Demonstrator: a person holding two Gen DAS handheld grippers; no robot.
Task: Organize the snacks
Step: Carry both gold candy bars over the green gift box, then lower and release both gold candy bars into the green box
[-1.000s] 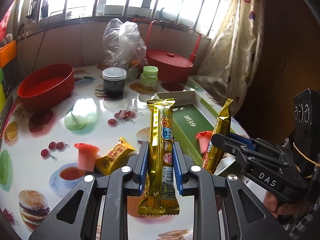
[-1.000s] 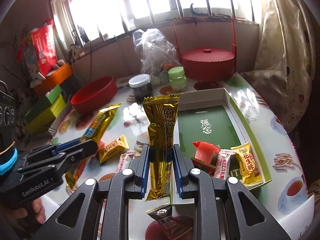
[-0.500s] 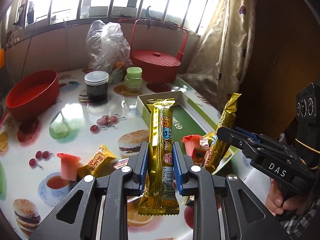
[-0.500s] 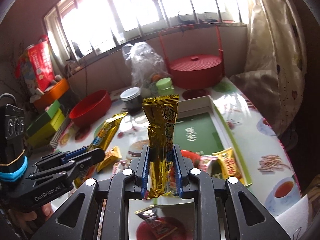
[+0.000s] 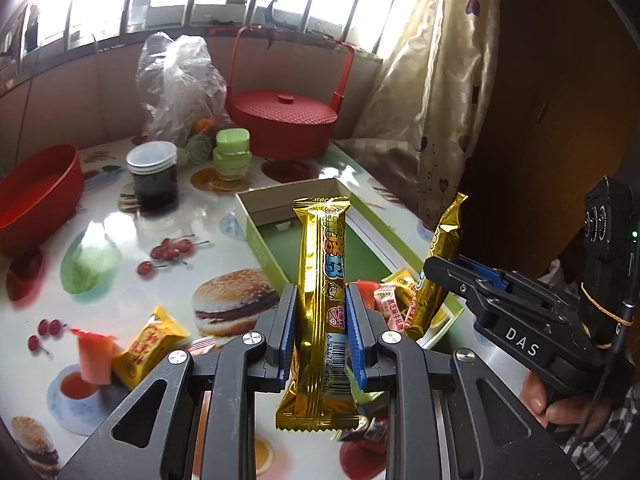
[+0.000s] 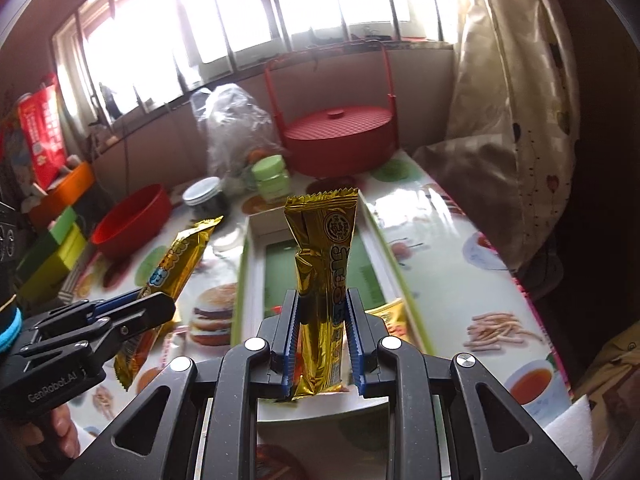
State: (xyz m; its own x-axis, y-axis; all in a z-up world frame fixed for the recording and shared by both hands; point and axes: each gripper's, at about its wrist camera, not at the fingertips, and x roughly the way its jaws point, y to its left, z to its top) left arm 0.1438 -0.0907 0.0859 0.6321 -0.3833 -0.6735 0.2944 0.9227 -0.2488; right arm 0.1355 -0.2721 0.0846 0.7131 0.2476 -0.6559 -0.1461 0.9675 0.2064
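Plainly, the left gripper has its jaws clamped on one gold snack bar, held upright above the counter beside the green box. The right gripper is clamped likewise on a second gold bar, upright over that box's near end, where small wrapped snacks lie.

You hold two gold foil bars with blue and orange lettering between blue pads. Lower left lies a food-print tablecloth; centre, a white-walled green box. Up top, a red basket and heart-dotted cream curtain.
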